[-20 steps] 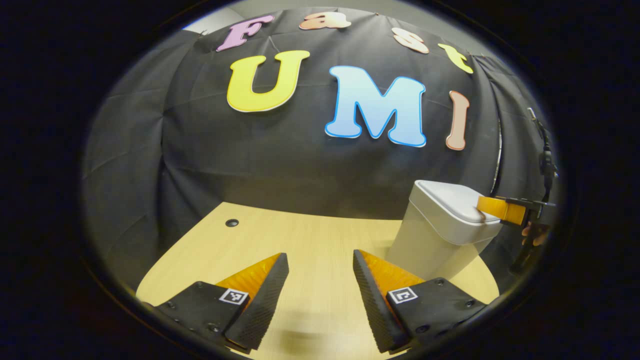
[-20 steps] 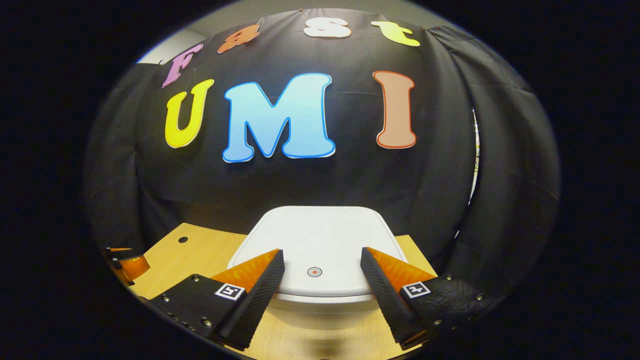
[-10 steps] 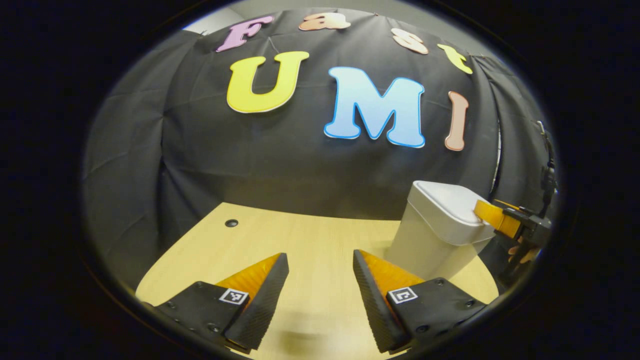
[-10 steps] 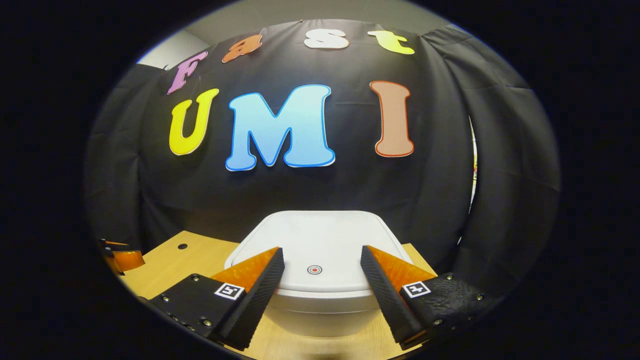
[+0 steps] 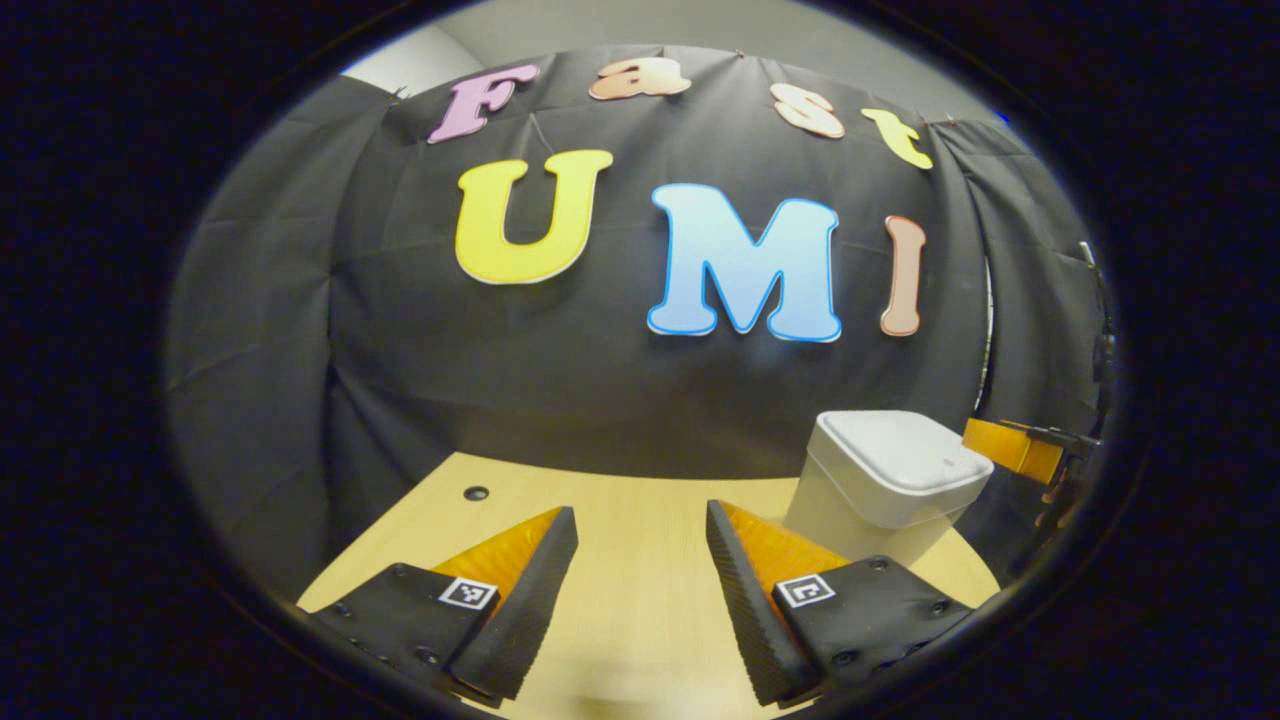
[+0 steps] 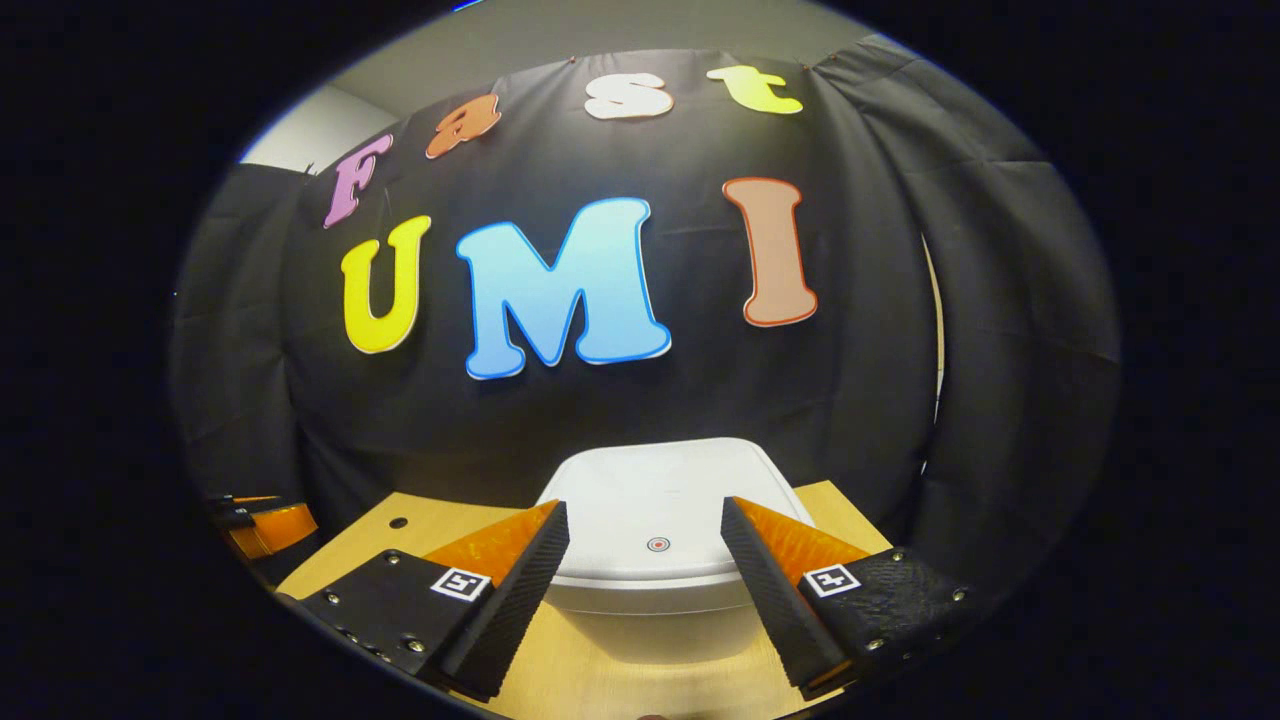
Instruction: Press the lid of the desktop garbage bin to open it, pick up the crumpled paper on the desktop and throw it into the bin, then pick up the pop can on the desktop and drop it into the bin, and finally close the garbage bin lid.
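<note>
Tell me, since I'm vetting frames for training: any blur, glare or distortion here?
Left gripper view: sharp, fisheye bows the table edge; bin evenly lit, no glare. Right gripper view: crisp too; lid bright but keeps its red dot; soft shadow under the bin's rim.

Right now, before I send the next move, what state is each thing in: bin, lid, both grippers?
garbage bin: upright on the desk.
lid: shut, flat on the bin.
left gripper: open, holding nothing, above the bare desk.
right gripper: open, holding nothing, fingers on either side of the lid's front edge; contact with it can't be told.
</note>
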Available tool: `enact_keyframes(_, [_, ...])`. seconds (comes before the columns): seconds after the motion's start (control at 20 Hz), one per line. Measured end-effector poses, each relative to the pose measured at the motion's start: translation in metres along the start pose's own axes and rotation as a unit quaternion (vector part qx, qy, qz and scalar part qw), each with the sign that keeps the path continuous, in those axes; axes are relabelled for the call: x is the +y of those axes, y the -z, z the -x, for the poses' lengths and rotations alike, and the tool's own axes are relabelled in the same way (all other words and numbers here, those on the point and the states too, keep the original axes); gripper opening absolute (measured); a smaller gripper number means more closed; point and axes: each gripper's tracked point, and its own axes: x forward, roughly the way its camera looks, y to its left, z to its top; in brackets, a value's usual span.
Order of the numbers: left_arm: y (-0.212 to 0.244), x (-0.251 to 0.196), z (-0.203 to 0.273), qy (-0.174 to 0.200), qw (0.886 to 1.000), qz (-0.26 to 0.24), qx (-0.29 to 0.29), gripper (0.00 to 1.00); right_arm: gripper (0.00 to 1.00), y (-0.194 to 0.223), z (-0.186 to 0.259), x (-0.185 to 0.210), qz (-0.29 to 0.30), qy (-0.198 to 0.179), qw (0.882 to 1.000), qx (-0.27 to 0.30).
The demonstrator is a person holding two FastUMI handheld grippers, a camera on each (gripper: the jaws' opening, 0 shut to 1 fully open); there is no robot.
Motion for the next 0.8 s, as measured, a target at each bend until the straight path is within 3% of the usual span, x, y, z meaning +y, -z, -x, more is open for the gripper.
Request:
enact_keyframes(0.15, [-0.022, -0.012, 0.013, 0.019, 1.000, -0.011, -0.018, 0.89, 0.98, -0.022, 0.027, 0.004, 0.006, 0.005, 1.000, -0.028])
enact_keyframes(0.25, [-0.031, -0.025, 0.021, 0.036, 0.999, -0.014, -0.025, 0.84, 0.98, -0.031, 0.048, 0.005, 0.010, 0.009, 0.999, -0.037])
enact_keyframes(0.35, [-0.038, -0.037, 0.028, 0.051, 0.998, -0.021, -0.031, 0.89, 0.98, -0.036, 0.063, 0.006, 0.013, 0.015, 0.999, -0.044])
enact_keyframes(0.55, [-0.046, -0.068, 0.037, 0.088, 0.995, -0.036, -0.040, 0.86, 0.98, -0.050, 0.084, -0.003, 0.012, 0.035, 0.997, -0.062])
enact_keyframes(0.8, [-0.065, -0.105, 0.048, 0.104, 0.992, -0.035, -0.056, 0.87, 0.98, -0.066, 0.092, -0.032, 0.010, 0.036, 0.996, -0.080])
